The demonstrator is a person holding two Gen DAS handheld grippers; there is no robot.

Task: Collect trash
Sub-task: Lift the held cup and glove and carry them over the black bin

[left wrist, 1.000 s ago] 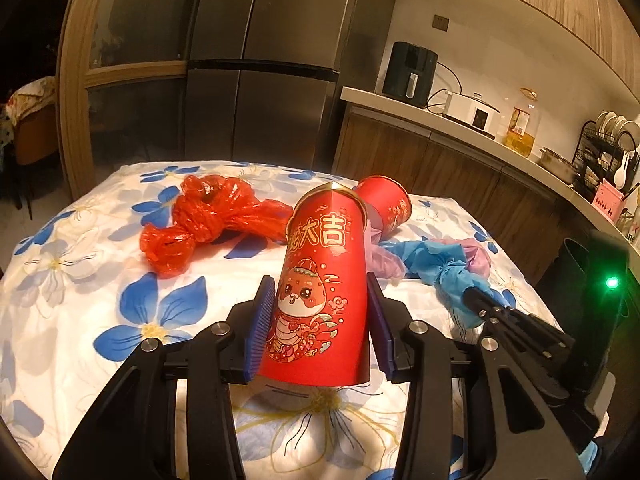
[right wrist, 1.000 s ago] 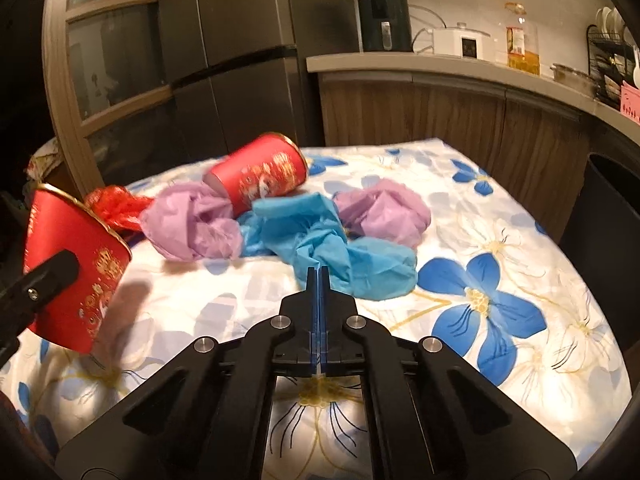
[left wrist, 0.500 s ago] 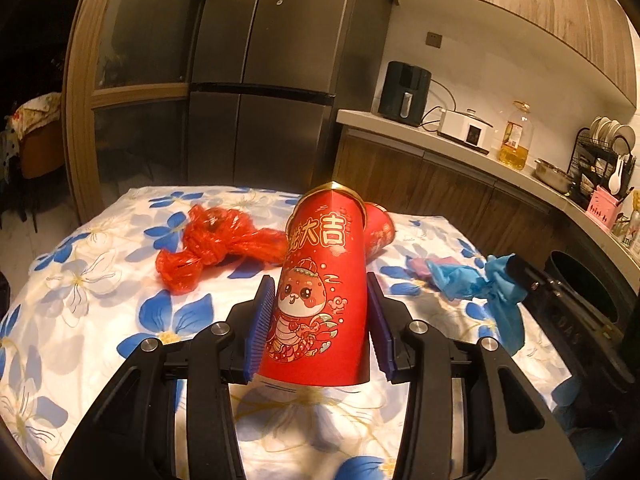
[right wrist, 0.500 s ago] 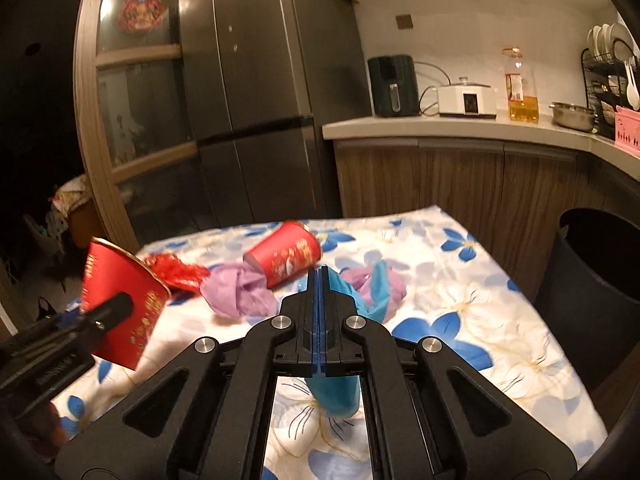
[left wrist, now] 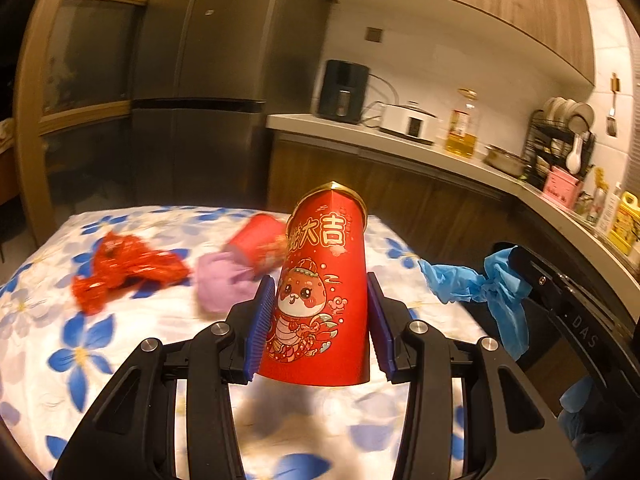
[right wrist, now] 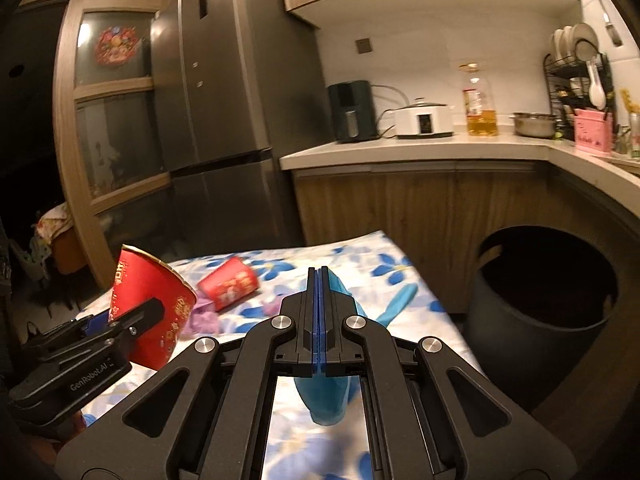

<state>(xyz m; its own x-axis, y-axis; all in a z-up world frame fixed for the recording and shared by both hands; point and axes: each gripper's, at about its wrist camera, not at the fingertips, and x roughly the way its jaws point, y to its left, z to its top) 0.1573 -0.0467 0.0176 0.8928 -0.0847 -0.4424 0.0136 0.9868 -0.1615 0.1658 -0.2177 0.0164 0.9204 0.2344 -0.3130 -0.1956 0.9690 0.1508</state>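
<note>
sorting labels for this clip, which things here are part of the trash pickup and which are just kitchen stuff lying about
Part of the job:
- red paper cup in the left gripper
- blue glove in the right gripper
- second red cup lying on the table
- red wrapper
- purple wad
- dark bin

Just lying about:
- air fryer
- white cooker
- oil bottle
- dish rack

Bin (right wrist: 540, 312) mouth open at right, beside table (right wrist: 400, 276) corner; nothing over it. Counter front (right wrist: 420, 200) walls far side. Left-centre tabletop cluttered: fallen red cup (right wrist: 228, 289), purple wad (left wrist: 224, 286), red wrapper (left wrist: 120, 272). Near cloth bare.
</note>
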